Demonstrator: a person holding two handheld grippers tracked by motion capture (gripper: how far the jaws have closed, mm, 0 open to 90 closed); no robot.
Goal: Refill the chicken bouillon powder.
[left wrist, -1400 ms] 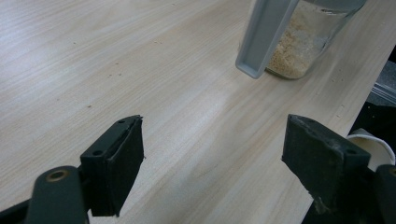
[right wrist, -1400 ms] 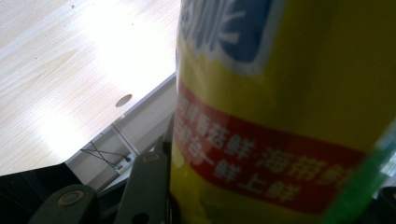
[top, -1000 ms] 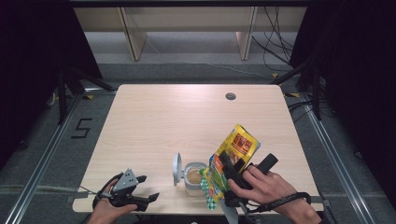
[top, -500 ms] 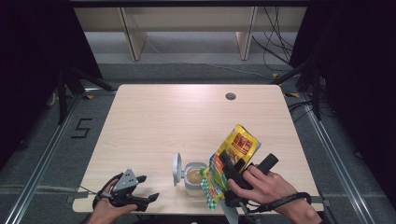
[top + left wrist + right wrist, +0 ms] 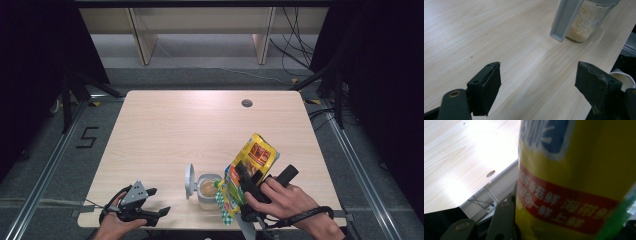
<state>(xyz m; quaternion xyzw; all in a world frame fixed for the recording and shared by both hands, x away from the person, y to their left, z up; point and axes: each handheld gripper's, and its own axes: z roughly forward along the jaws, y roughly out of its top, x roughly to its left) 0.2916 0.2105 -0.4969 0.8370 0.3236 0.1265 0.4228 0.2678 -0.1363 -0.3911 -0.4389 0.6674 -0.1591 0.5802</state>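
Open lid (image 5: pixel 190 180) (upright) beside jar (image 5: pixel 208 190), bag (image 5: pixel 248 172) opposite

Pale wooden table (image 5: pixel 165 130), grey floor (image 5: pixel 55 150)

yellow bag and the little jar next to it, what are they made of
Yellow printed bag: apparently thin glossy plastic film; it creases and catches highlights. Small clear jar of beige granules: transparent, so glass or hard clear plastic, can't tell which. Its open grey flip lid: matte, looks like moulded plastic.
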